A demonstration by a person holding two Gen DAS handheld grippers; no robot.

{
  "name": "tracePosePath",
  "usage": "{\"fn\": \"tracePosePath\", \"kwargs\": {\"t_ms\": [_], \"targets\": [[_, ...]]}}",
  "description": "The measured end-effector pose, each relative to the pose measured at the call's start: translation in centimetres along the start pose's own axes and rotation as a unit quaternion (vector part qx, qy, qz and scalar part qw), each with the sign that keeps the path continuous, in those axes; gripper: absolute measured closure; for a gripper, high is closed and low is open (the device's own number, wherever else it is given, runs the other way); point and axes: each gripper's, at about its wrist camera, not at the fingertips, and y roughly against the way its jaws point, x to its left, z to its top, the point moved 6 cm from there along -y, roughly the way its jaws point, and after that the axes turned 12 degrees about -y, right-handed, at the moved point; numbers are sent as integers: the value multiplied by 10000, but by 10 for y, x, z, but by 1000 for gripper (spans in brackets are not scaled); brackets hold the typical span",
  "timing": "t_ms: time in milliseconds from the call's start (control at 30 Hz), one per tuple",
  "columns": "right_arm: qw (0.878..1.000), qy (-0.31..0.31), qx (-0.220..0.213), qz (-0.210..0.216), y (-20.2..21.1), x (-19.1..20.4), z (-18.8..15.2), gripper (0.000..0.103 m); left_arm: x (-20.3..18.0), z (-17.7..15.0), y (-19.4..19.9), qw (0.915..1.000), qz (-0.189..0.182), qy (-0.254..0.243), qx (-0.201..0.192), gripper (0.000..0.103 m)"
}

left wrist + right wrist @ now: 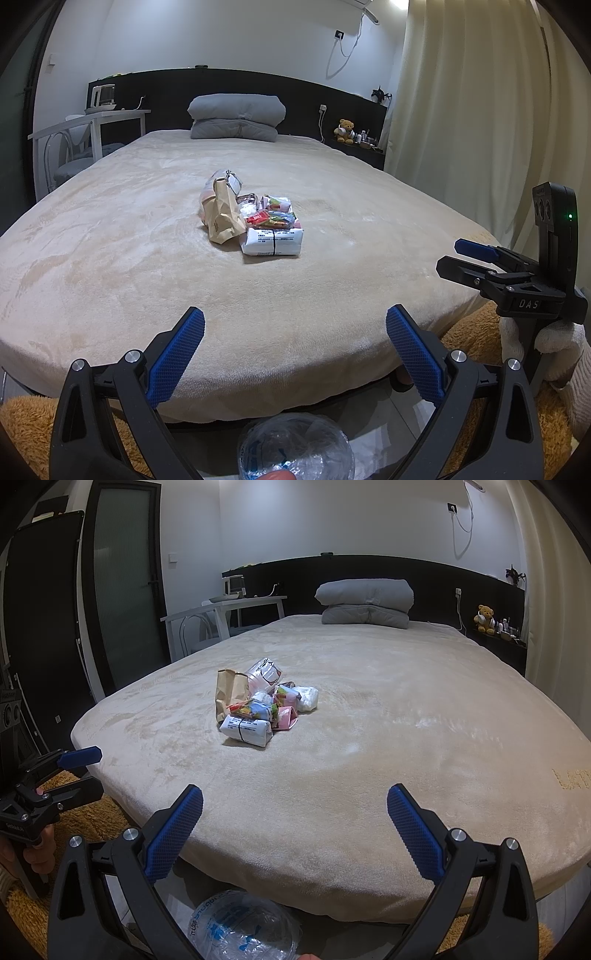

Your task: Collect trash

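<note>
A pile of trash lies in the middle of the beige bed: a brown paper bag, a white wrapped packet and colourful wrappers. The pile also shows in the right wrist view. My left gripper is open and empty over the bed's near edge, far from the pile. My right gripper is open and empty too; it also shows in the left wrist view. A clear plastic bag sits low on the floor below the grippers, also in the right wrist view.
A folded grey duvet lies at the dark headboard. A white desk with a chair stands left of the bed. A shelf with a teddy bear and cream curtains are right. An orange shaggy rug covers the floor.
</note>
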Motion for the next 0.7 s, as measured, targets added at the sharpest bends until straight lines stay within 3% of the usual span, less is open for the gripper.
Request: {"fn": "tracePosePath", "kwargs": {"t_ms": [700], "targets": [[10000, -23, 44, 84, -1, 5, 0, 4, 13, 1, 4, 9995, 100, 298, -37, 7]]}}
